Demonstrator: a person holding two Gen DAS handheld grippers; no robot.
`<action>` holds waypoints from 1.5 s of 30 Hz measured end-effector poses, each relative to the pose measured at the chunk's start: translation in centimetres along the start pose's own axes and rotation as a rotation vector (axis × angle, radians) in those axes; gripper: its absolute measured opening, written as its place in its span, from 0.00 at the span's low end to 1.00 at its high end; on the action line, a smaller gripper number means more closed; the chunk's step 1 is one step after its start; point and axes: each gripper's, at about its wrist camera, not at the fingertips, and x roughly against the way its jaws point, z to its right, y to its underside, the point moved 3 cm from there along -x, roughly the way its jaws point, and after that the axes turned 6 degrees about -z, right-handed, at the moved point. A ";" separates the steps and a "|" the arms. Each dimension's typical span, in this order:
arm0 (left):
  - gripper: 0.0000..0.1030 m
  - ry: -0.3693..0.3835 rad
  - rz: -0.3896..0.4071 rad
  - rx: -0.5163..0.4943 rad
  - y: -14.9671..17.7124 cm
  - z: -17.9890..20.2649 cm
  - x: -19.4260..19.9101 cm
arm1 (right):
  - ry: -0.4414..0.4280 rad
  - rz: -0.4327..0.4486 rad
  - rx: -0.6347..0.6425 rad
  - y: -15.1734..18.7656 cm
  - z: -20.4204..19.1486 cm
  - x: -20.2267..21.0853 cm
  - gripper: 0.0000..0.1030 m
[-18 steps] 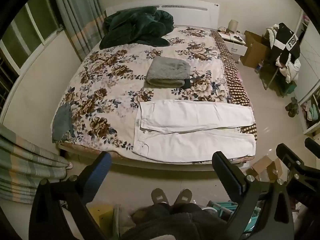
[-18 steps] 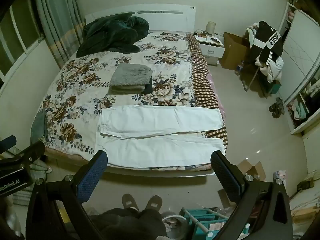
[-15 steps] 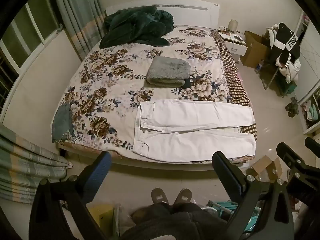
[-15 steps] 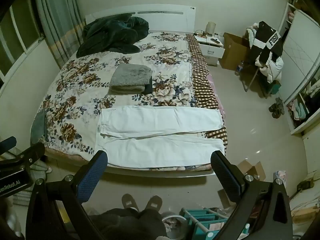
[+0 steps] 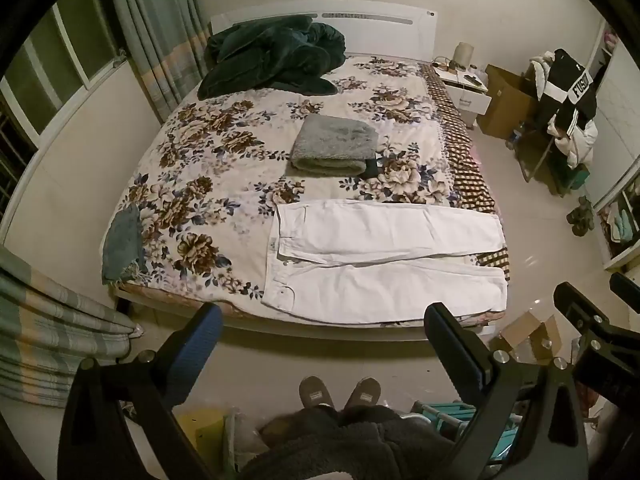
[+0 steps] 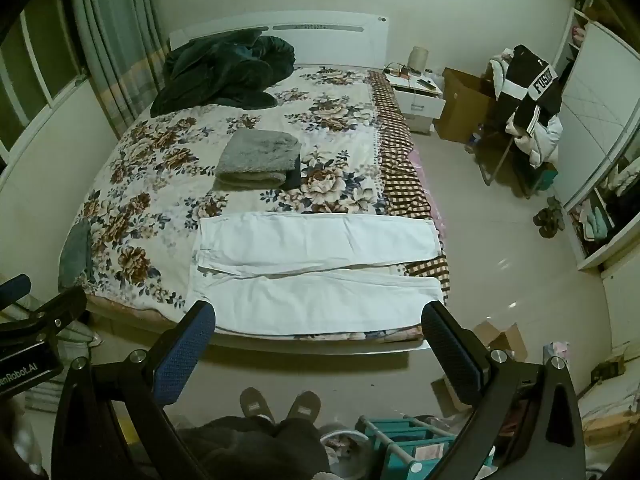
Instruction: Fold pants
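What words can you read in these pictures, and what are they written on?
"FUSIO", the end hidden by a fold: white letters on the black jacket draped over the chair.
"nRobot.AI", its start cut off by the picture's edge: on the left gripper body, seen in the right wrist view.
Marks on the white headboard and on the slippers: too small to read.
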 end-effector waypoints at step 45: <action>1.00 0.002 0.024 0.003 -0.9 0.6 1.6 | 0.004 0.009 0.003 0.8 0.7 1.9 1.00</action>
